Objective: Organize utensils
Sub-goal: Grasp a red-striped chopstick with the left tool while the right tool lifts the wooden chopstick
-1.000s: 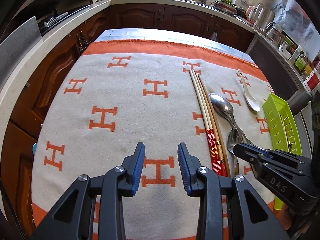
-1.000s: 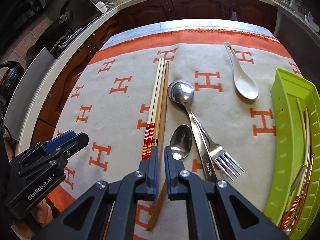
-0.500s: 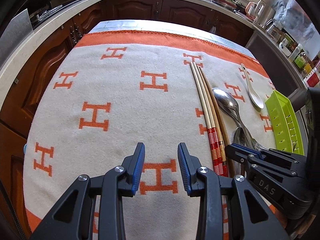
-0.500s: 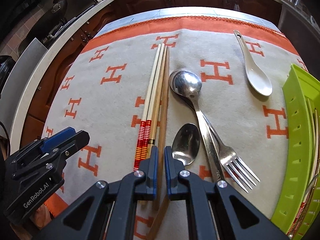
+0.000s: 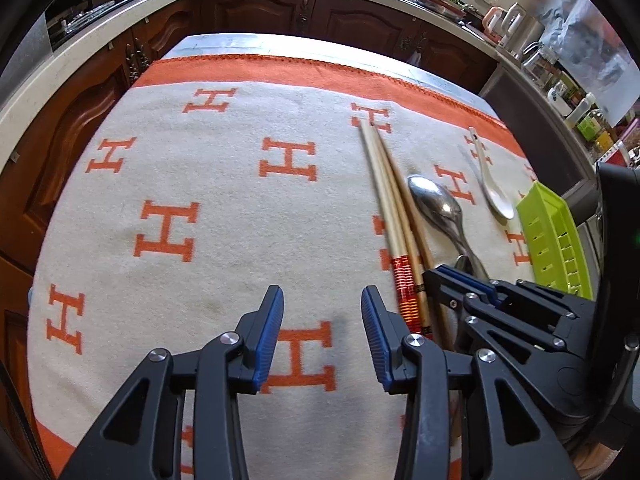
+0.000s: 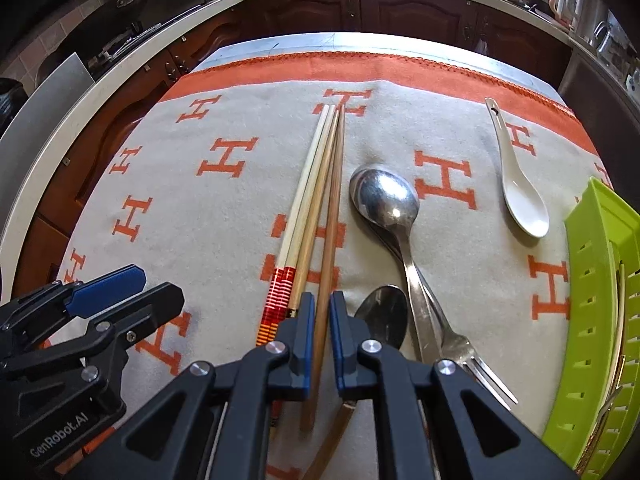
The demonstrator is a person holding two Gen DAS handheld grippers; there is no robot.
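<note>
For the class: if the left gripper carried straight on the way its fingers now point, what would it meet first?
Most likely the bare blanket. The left gripper is opening with nothing between its fingers; the chopsticks lie off to its right, though depth is unclear.

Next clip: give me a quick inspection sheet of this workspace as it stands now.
Surface: blanket, cream with orange H marks, covering the table.
Job's things: four chopsticks side by side; large metal spoon; small metal spoon; fork; white ceramic spoon; green tray already holding utensils.
Clutter: nothing seen on the blanket.
Grippers: right gripper shut on a plain brown chopstick; left gripper empty, jaws opening above the blanket.
Cables: nothing seen.
Surroundings: dark wood cabinets, pale countertop, sink area behind.
</note>
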